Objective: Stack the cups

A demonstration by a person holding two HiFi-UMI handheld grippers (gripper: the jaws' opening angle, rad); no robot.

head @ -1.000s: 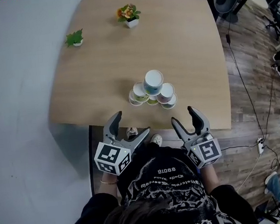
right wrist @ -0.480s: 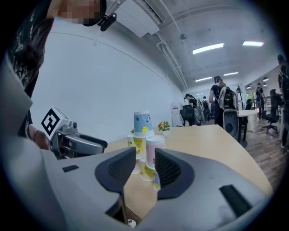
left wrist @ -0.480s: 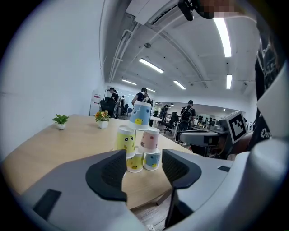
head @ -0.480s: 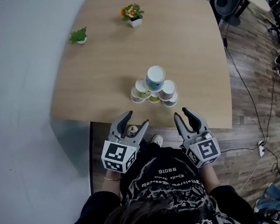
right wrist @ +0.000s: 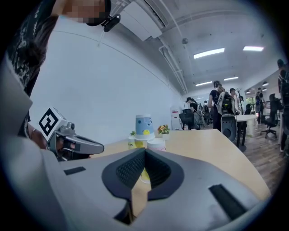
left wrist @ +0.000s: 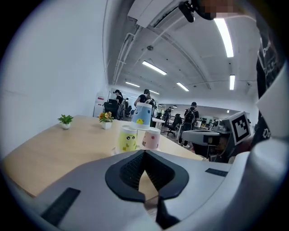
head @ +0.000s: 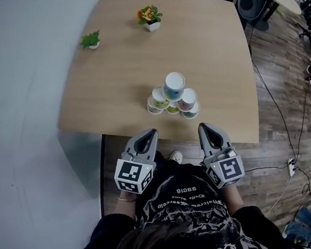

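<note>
Left gripper (head: 150, 133) and right gripper (head: 202, 127), jaws just closed together on nothing, hover before the stacked cups (head: 173, 95) on the table (head: 111, 81).

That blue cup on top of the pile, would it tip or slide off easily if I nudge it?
Likely yes: the blue cup perches on the lower cups, not on the table, so a sideways nudge could topple it. It looks like thin paper, so probably light and easy to crush if squeezed hard.
</note>
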